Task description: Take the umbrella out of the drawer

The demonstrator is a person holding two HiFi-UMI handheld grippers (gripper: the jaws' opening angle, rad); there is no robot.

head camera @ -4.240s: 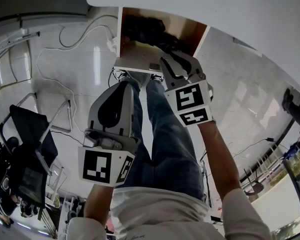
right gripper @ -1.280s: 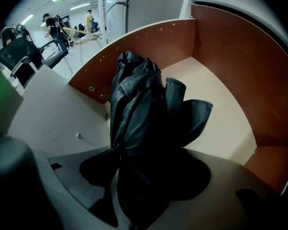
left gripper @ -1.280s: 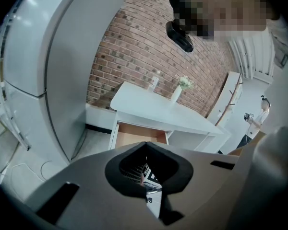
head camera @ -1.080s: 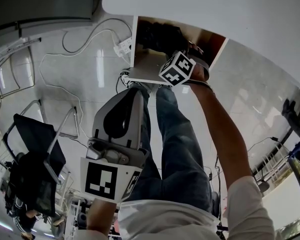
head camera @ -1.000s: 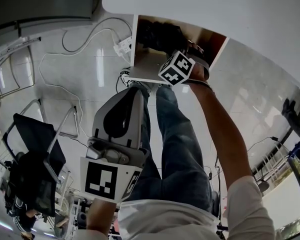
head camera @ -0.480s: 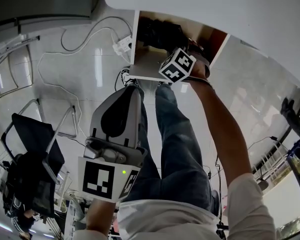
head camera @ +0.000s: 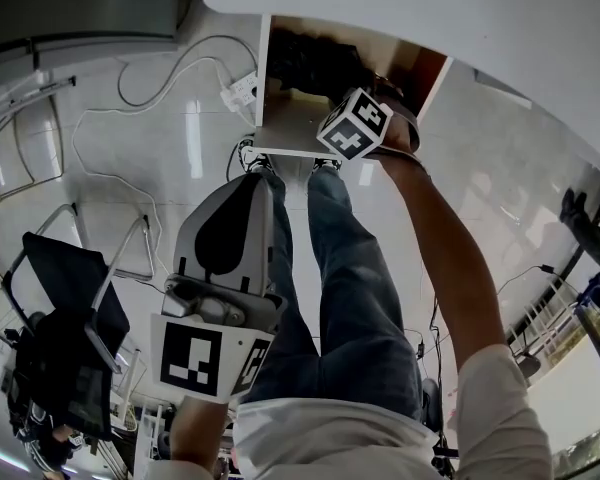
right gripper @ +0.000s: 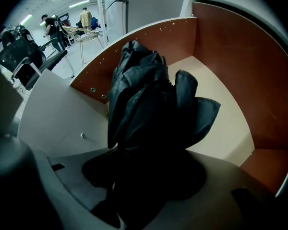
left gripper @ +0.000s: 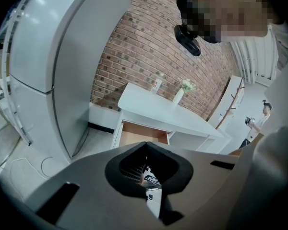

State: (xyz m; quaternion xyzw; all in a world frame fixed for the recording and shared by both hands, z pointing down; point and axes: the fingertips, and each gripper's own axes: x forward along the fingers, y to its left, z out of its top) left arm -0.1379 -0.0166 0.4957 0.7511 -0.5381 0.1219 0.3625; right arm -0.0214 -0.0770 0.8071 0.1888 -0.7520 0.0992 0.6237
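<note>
A black folded umbrella (head camera: 305, 63) lies bunched in the open drawer (head camera: 285, 133) under the white desk. My right gripper (head camera: 375, 93) reaches steeply down into the drawer, and only its marker cube and body show in the head view. In the right gripper view the umbrella (right gripper: 144, 99) fills the gap between the jaws of my right gripper (right gripper: 149, 181). Those jaws have just been closing and now press on its near end, above the drawer's brown wall (right gripper: 221, 56). My left gripper (head camera: 250, 183) hangs shut and empty over the floor, short of the drawer (left gripper: 139, 135).
The white desk top (head camera: 430, 18) overhangs the drawer. A power strip (head camera: 242, 90) with cables lies on the tiled floor at the left. A black chair (head camera: 65, 298) stands lower left. The person's jeans-clad legs (head camera: 350, 298) are below the drawer. A grey cabinet (left gripper: 53, 56) stands left of the desk.
Since the earliest frame my right gripper has tipped down into the drawer over the umbrella. Over the last second both grippers have stayed almost still.
</note>
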